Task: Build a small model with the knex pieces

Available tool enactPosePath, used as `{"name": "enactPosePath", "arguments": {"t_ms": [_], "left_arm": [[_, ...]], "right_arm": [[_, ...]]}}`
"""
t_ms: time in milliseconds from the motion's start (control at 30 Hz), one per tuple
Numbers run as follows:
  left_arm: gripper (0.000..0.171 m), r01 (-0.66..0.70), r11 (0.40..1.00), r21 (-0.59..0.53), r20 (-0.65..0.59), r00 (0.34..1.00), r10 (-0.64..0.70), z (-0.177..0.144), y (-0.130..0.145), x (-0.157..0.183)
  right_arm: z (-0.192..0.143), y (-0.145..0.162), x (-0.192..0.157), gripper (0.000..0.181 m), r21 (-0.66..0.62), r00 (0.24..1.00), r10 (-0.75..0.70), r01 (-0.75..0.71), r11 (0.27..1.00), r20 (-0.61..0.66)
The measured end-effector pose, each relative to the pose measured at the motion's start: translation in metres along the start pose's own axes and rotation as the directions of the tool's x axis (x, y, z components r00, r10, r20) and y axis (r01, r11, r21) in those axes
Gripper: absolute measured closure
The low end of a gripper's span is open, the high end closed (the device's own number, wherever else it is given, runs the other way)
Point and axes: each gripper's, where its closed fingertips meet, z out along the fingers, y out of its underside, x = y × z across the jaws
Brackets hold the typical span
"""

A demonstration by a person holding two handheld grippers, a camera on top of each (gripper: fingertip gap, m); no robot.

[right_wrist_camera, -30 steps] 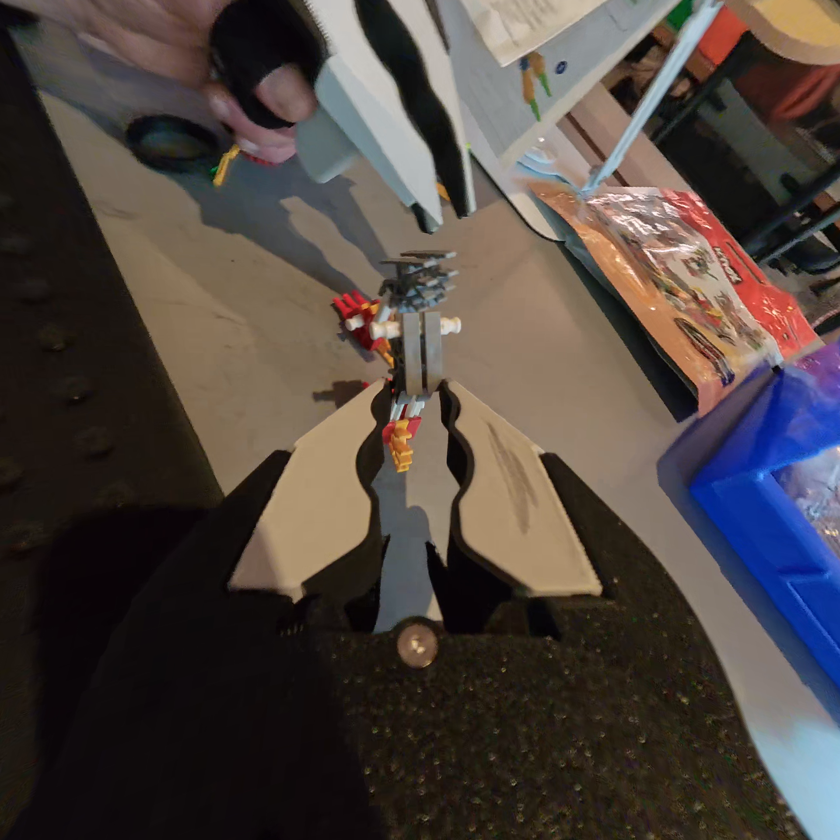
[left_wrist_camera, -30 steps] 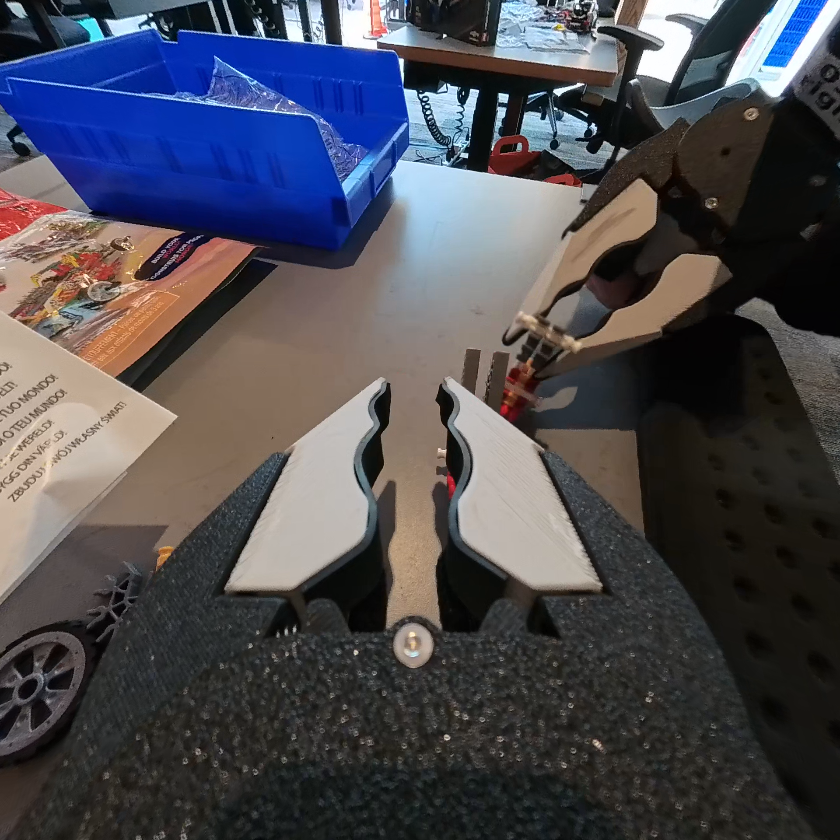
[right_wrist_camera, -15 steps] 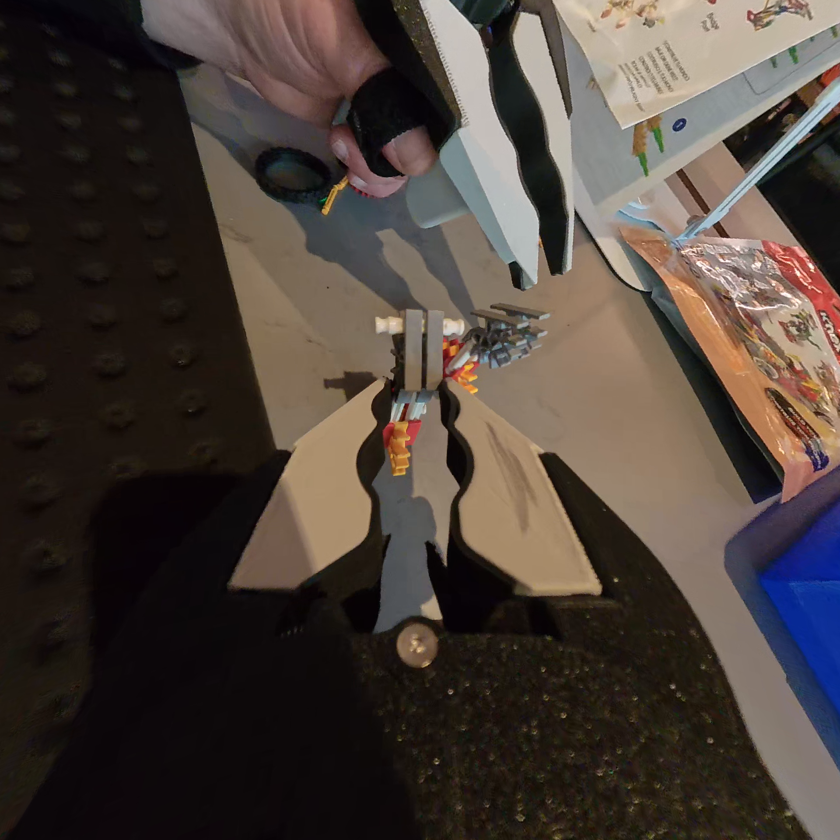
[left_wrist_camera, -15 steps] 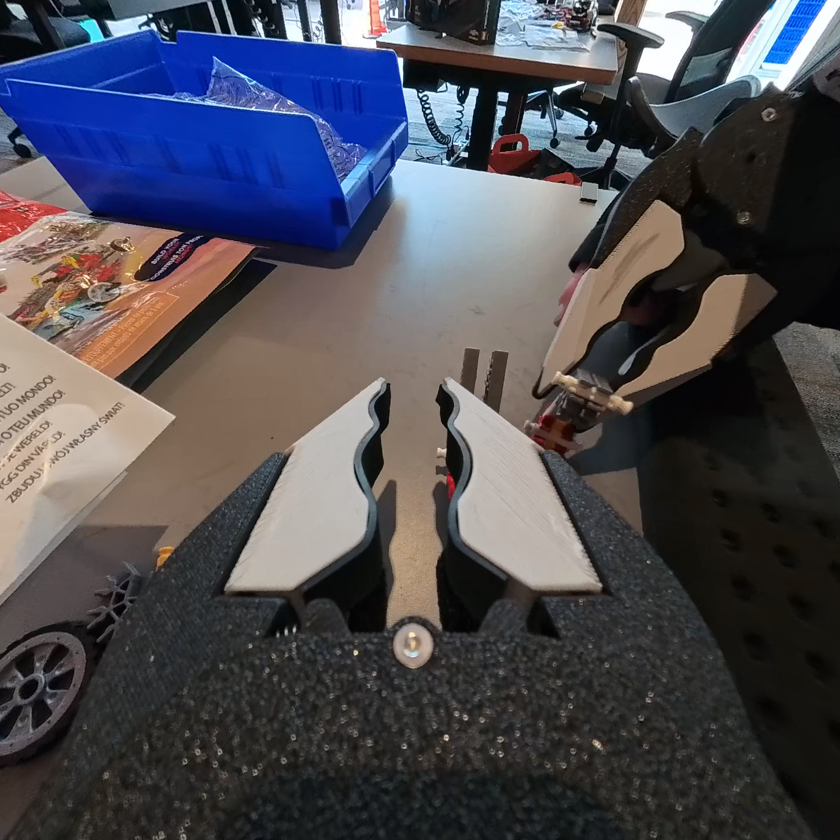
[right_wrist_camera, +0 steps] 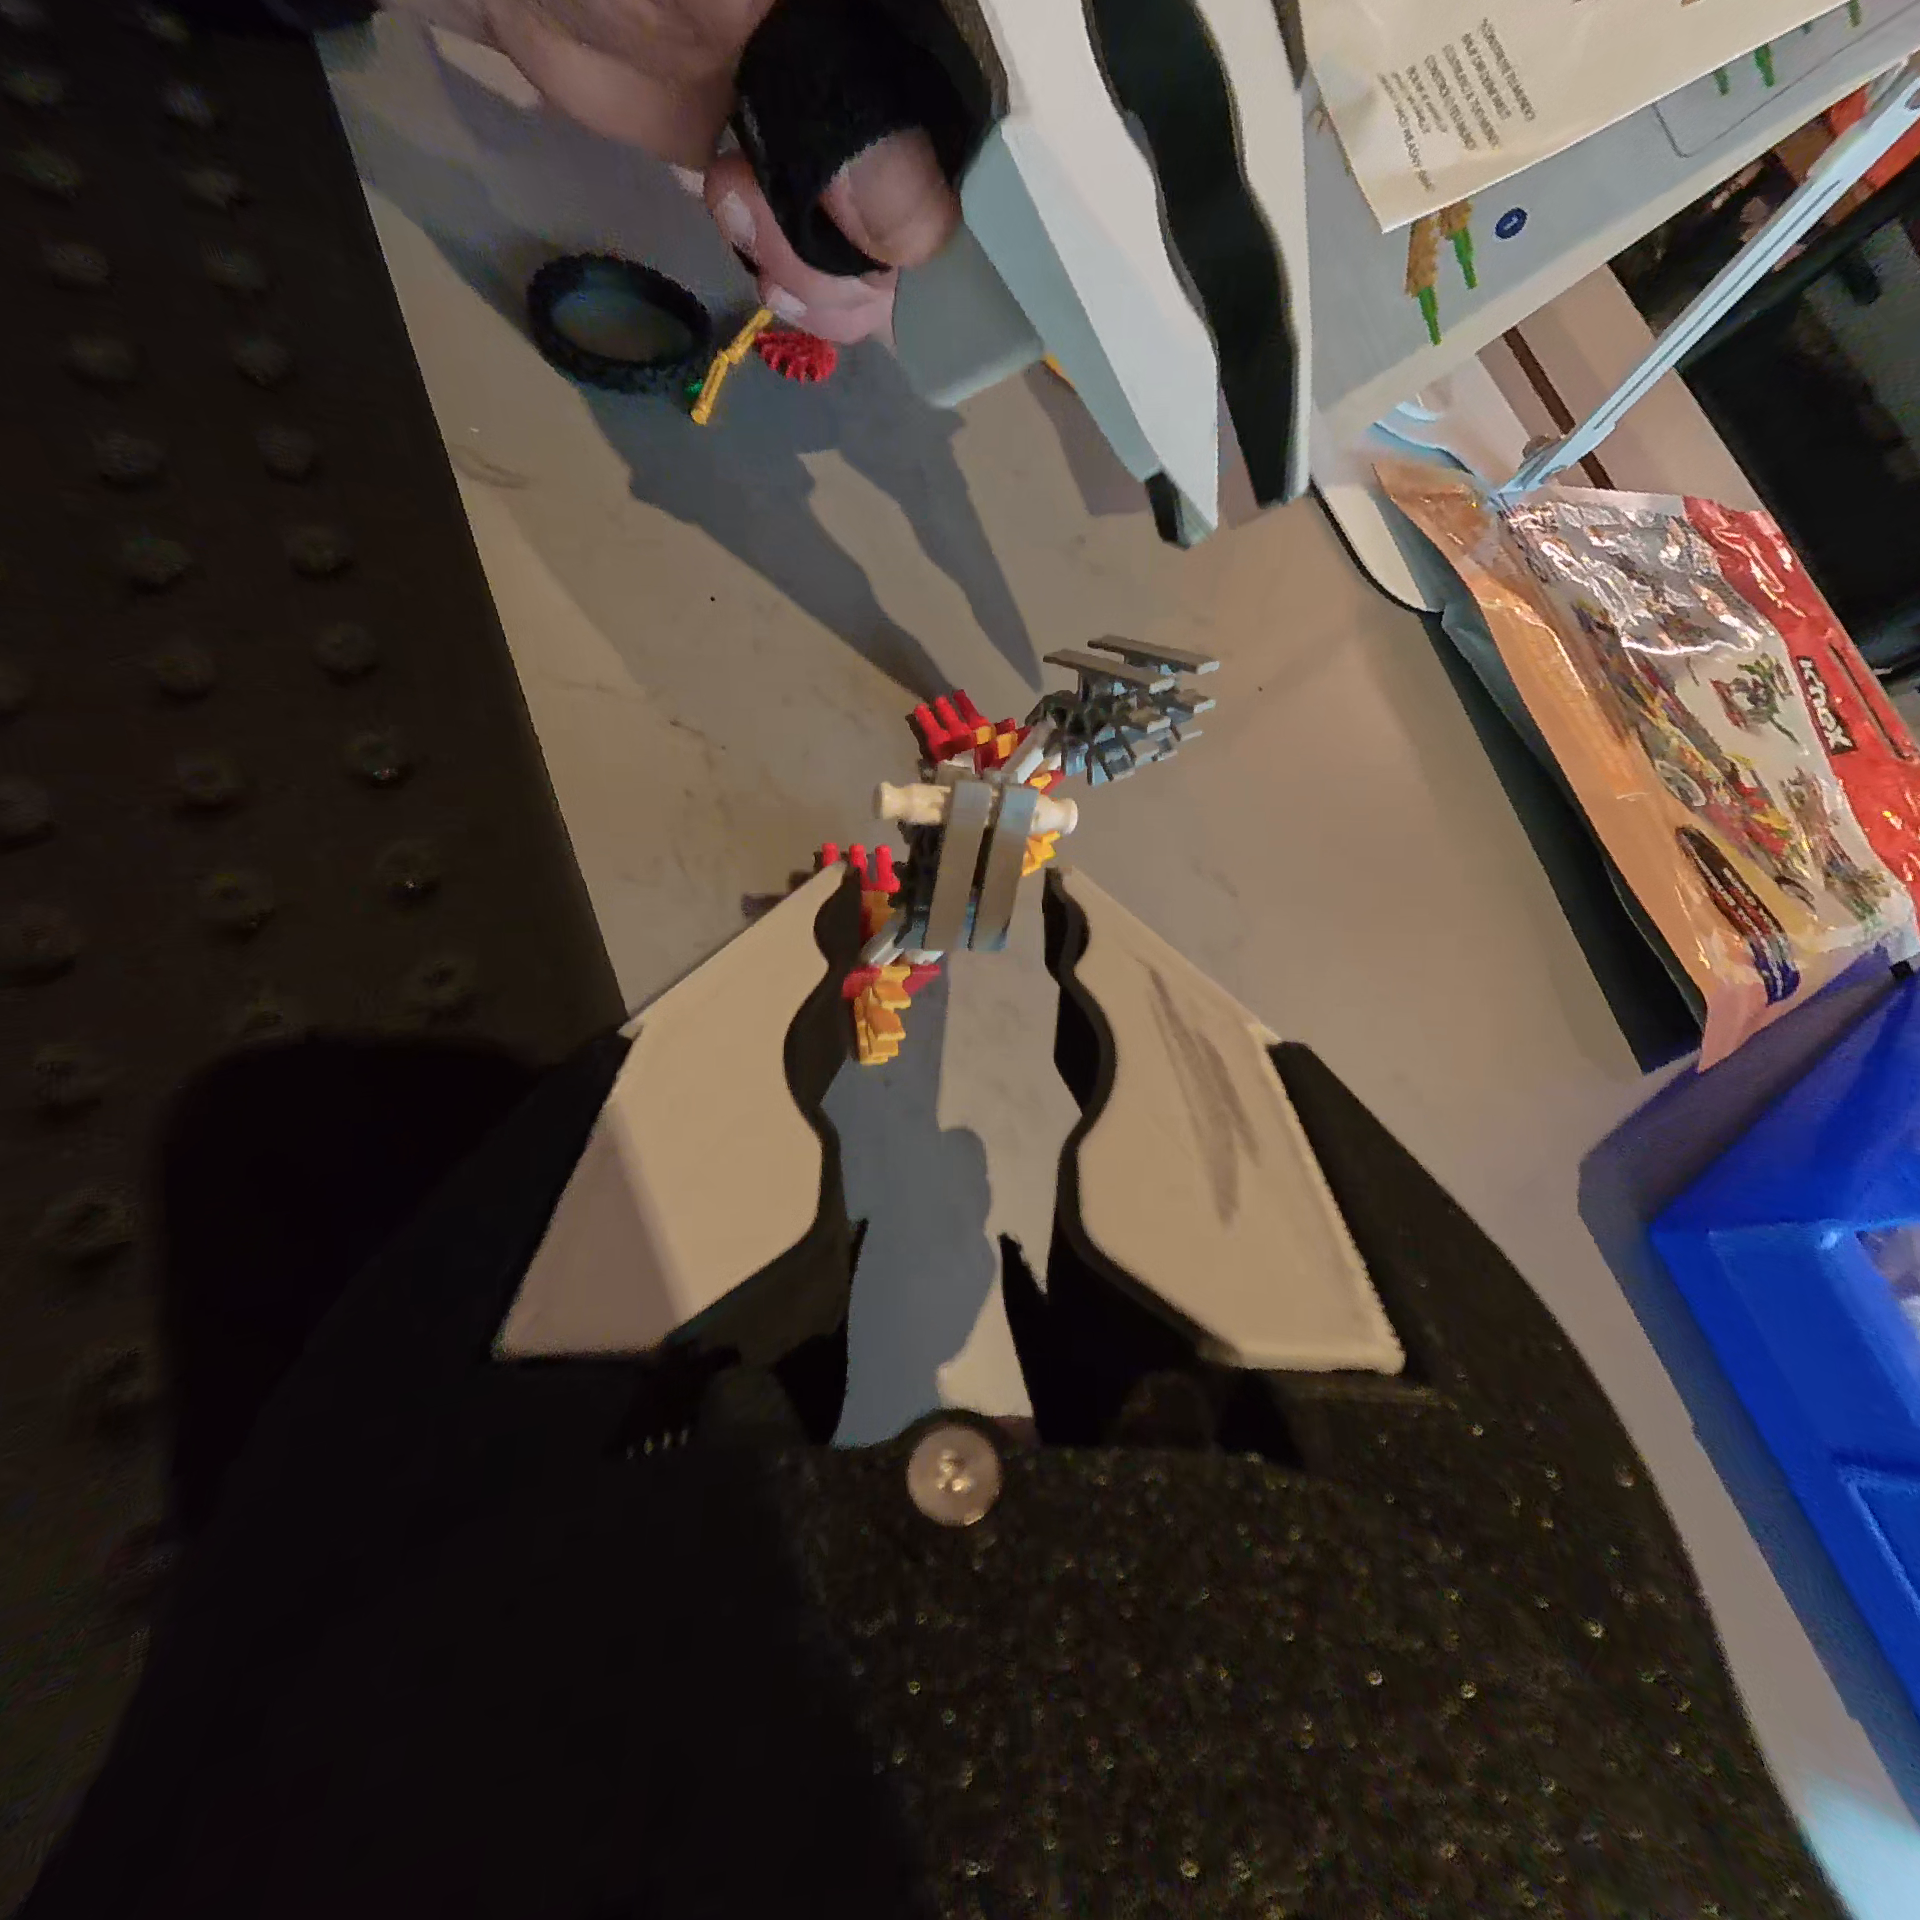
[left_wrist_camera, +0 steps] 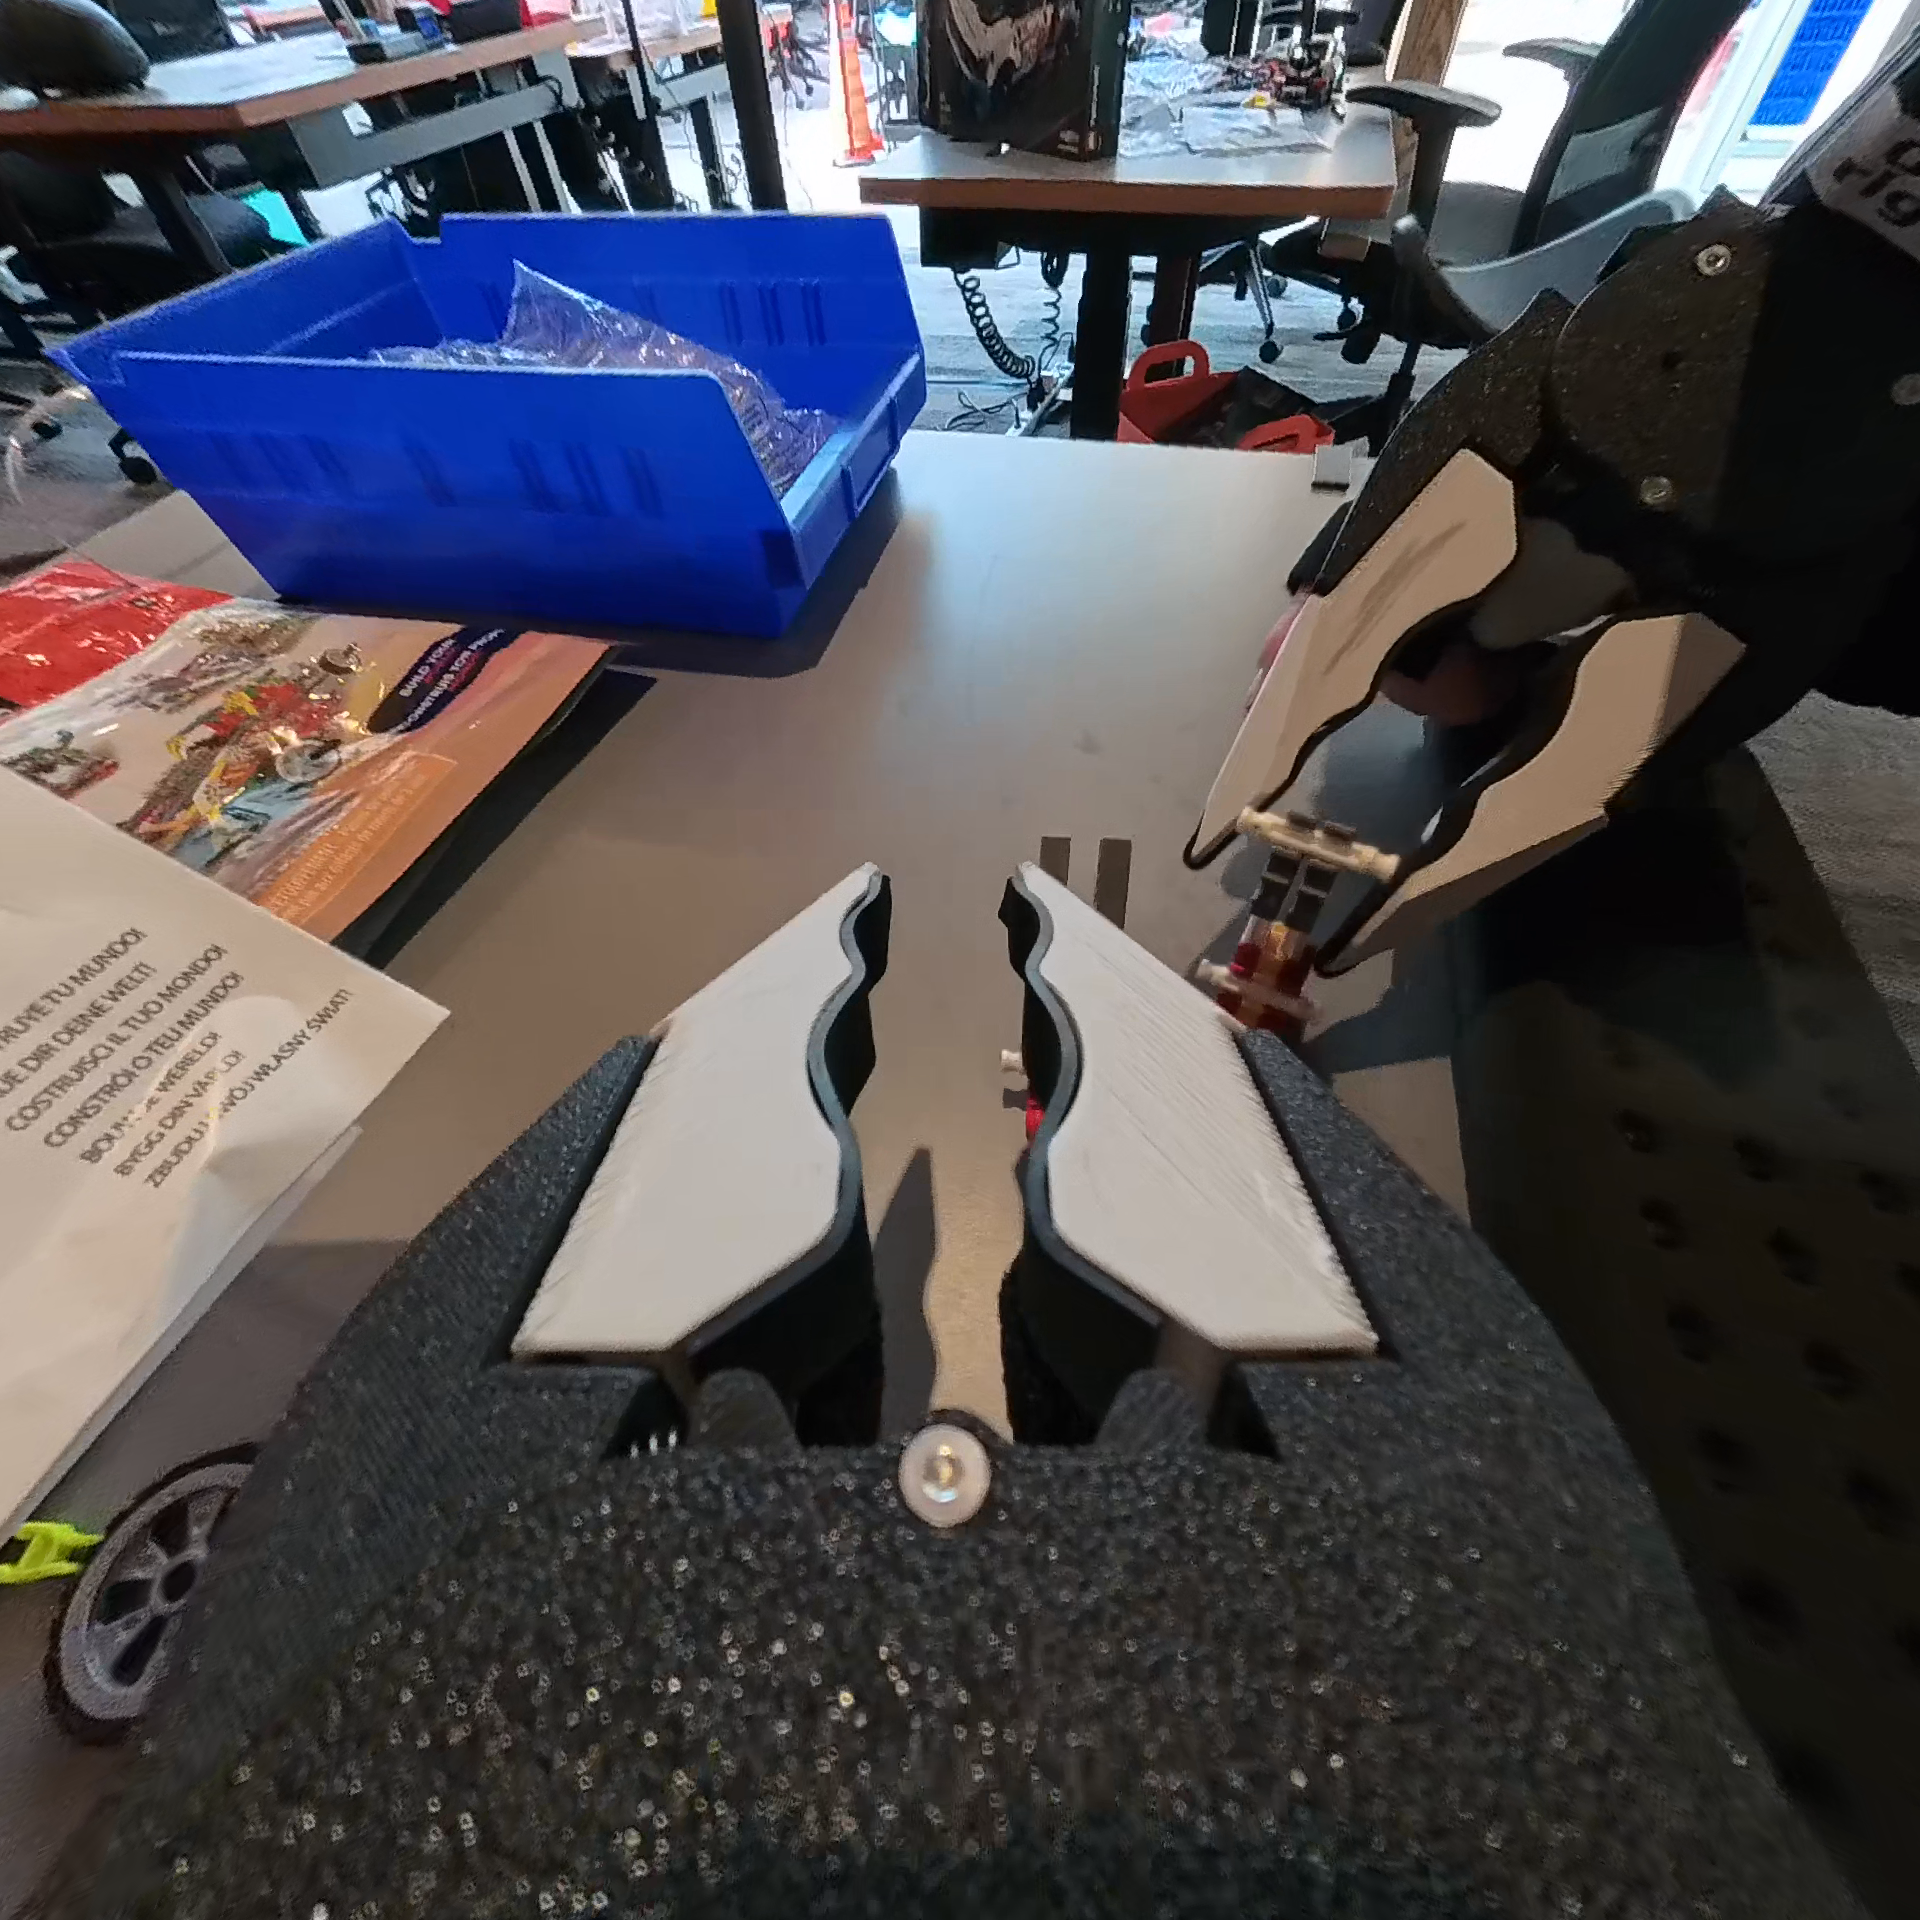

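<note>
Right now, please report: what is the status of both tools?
Left tool open, empty. Right tool open around the small toy assembly, grip not certain. Loose tyre lies aside.

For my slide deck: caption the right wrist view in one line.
Right gripper open around a small red, yellow and grey construction-toy assembly on a grey table, left gripper hovering beyond.

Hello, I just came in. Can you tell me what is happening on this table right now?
A person holds a two-finger gripper in each hand over a grey table. The right gripper is open, its fingers on either side of a small assembly of red, yellow, grey and white plastic construction pieces. The left gripper is open and empty nearby. A blue plastic bin, printed booklets and a loose black toy wheel lie around.
</note>
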Motion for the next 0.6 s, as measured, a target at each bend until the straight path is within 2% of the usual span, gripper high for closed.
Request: {"name": "enactPosePath", "arguments": {"t_ms": [133,233,433,600], "left_arm": [[0.15,-0.004,1.0,0.027,0.005,1.0,0.003,-0.003,-0.006,-0.001],[0.149,-0.028,0.998,0.052,-0.033,0.999,0.03,-0.005,-0.011,0.007],[0.143,-0.191,0.974,0.121,-0.235,0.948,0.215,-0.017,-0.02,0.062],[0.138,-0.317,0.948,-0.014,-0.265,0.916,0.302,-0.001,0.007,0.083]], "right_arm": [[-0.003,0.007,0.006,0.148,-0.052,0.999,0.007,-0.009,0.999,-0.04],[-0.004,0.008,0.007,0.157,-0.055,0.999,0.012,-0.014,0.998,-0.043],[-0.005,0.007,0.004,0.158,-0.032,1.0,0.003,-0.004,0.999,-0.007],[-0.005,0.004,-0.001,0.158,0.01,1.0,0.008,-0.009,1.0,0.028]]}}
